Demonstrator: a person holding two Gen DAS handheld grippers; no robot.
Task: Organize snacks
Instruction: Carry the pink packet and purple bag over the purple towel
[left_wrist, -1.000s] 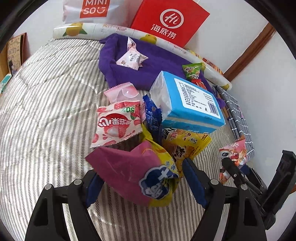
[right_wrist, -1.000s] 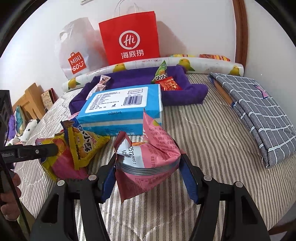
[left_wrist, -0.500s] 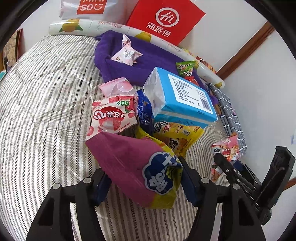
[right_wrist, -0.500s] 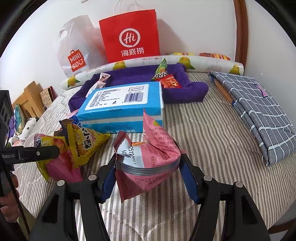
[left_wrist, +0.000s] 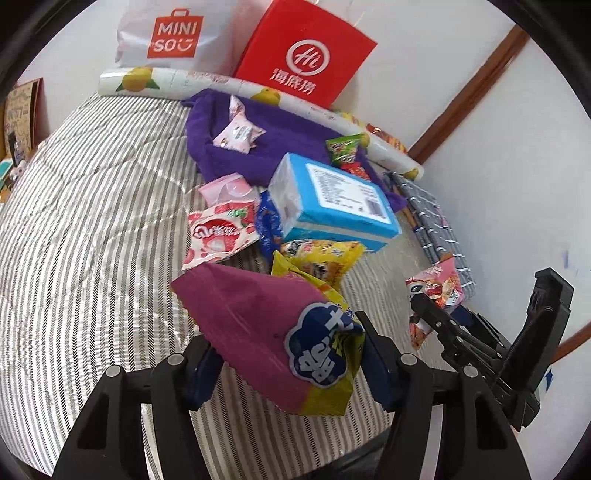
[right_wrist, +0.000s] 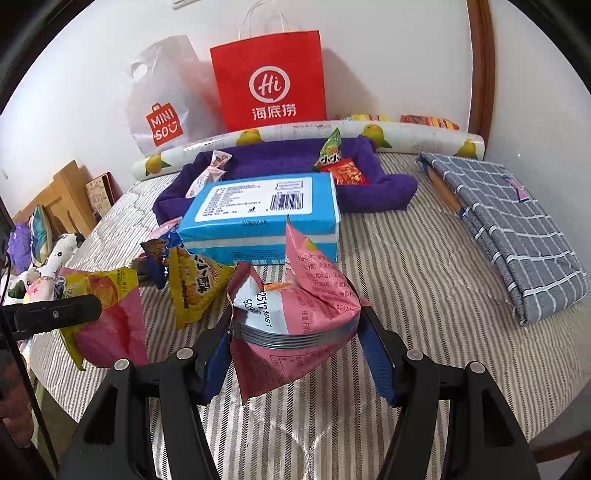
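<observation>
My left gripper (left_wrist: 288, 354) is shut on a magenta and yellow snack bag (left_wrist: 266, 325) and holds it above the striped bed (left_wrist: 92, 221). The same bag shows in the right wrist view (right_wrist: 107, 317). My right gripper (right_wrist: 295, 347) is shut on a pink snack bag (right_wrist: 295, 314), also seen in the left wrist view (left_wrist: 436, 288). A yellow snack bag (right_wrist: 195, 284), a strawberry packet (left_wrist: 218, 232) and a blue packet (left_wrist: 267, 225) lie beside a blue tissue pack (right_wrist: 262, 218). A purple tray-like cushion (right_wrist: 288, 166) holds several small snacks.
A red paper bag (right_wrist: 269, 85) and a white Miniso bag (right_wrist: 162, 103) stand against the wall behind a lemon-print roll (right_wrist: 406, 136). A grey checked folded cloth (right_wrist: 517, 229) lies at the right. Wooden furniture and plush toys (right_wrist: 48, 229) are at the left.
My left gripper has lifted the magenta and yellow bag up and back from the snack pile. The right gripper with the pink bag has barely moved.
</observation>
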